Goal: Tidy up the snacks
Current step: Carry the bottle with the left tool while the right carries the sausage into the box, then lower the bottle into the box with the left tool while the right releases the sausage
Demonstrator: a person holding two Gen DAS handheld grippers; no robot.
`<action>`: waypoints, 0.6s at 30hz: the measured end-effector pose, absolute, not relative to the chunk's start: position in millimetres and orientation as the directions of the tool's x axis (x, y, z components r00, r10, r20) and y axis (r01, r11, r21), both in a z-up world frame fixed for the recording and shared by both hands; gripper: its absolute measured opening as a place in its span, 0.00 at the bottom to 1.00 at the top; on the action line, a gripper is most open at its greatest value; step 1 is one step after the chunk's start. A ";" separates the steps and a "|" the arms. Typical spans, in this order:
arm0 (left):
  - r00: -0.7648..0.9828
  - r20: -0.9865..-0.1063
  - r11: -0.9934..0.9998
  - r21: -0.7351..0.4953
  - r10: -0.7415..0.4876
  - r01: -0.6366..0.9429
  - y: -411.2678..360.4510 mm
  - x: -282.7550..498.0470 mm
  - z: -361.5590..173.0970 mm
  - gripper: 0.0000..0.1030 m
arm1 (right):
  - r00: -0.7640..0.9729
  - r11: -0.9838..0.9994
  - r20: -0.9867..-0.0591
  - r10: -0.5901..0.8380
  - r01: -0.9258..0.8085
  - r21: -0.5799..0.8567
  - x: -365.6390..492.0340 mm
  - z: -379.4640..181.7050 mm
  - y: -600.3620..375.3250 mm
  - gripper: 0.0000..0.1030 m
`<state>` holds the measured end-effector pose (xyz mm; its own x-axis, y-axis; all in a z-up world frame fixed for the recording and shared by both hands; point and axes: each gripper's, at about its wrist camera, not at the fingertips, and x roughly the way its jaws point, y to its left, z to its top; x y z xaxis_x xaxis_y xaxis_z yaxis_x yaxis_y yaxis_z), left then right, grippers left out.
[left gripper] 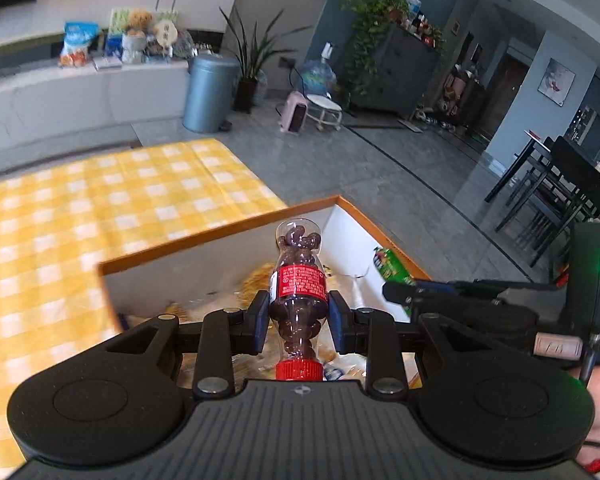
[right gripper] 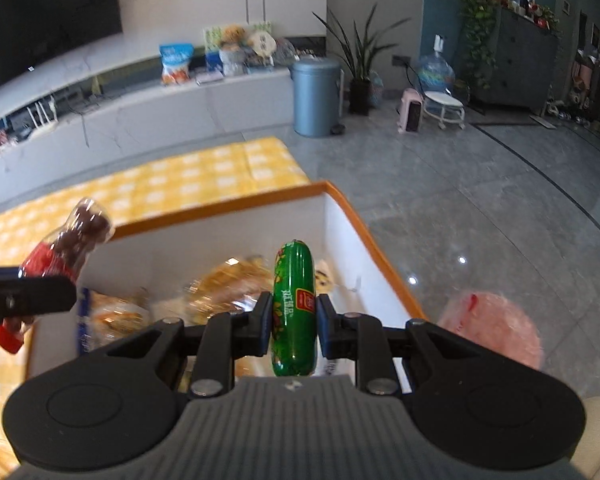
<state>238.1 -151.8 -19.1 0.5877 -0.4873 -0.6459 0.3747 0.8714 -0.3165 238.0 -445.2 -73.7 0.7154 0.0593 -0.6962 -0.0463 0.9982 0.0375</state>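
Observation:
My left gripper is shut on a small cola-shaped bottle of brown candies with a red label and red cap, held above the orange-rimmed white box. The bottle also shows at the left of the right wrist view. My right gripper is shut on a green sausage pack, held over the same box. The green pack shows at the right of the left wrist view. Wrapped breads lie inside the box.
The box stands on a table with a yellow checked cloth, at its right end. Beyond is grey floor with a blue bin, a plant and a white TV bench. A pink blurred thing is right of the box.

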 end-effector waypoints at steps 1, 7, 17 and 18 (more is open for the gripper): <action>0.577 -0.654 0.870 -0.323 -0.490 0.372 -157.4 243.4 -22.0 0.33 | 0.707 0.998 -0.705 0.055 -0.043 0.035 241.4 -77.5 -447.5 0.20; 0.517 -0.699 0.866 -0.340 -0.494 0.367 -171.7 266.5 -39.6 0.33 | 0.651 0.998 -0.757 0.054 -0.063 0.017 262.8 -98.1 -457.9 0.20; 0.414 -0.729 0.835 -0.432 -0.546 0.340 -194.1 283.6 -64.7 0.33 | 0.563 0.996 -0.826 0.035 -0.091 -0.020 283.9 -122.1 -462.9 0.20; 0.406 -0.728 0.831 -0.442 -0.552 0.336 -197.0 284.2 -66.5 0.33 | 0.553 0.996 -0.832 0.042 -0.093 -0.012 285.0 -123.8 -464.8 0.20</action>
<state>284.2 -197.0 -66.5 0.4063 -0.5520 -0.7282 0.3364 0.8313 -0.4425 285.0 -464.8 -123.8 0.5535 0.0416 -0.8318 -0.0927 0.9956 -0.0119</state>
